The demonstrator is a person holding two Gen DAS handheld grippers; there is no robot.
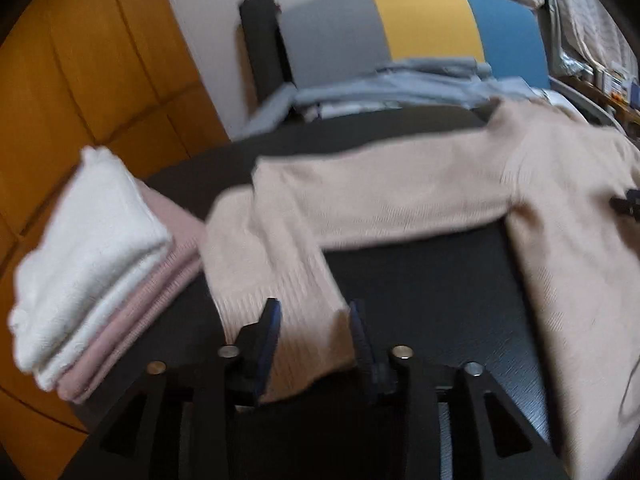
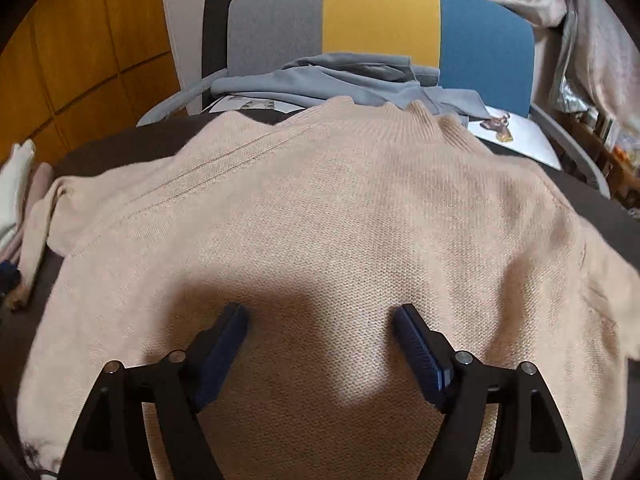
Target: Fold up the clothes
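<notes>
A beige knit sweater [image 2: 340,208] lies spread on the dark table [image 1: 420,304], its collar toward the far edge. Its left sleeve [image 1: 360,196] stretches across the table and bends down to the cuff [image 1: 296,320]. My left gripper [image 1: 314,312] has the cuff between its blue pads, the jaws part way closed around it. My right gripper [image 2: 320,316] is open and hovers just above the middle of the sweater's body, holding nothing. The right gripper's tip shows in the left wrist view [image 1: 628,204] at the far right.
A folded stack, white on top [image 1: 84,256] and pink beneath [image 1: 148,292], sits at the table's left edge. Behind the table stands a grey, yellow and blue chair [image 2: 380,20] with grey-blue clothes [image 2: 340,80] piled on it. Wooden cabinet doors [image 1: 80,80] lie left.
</notes>
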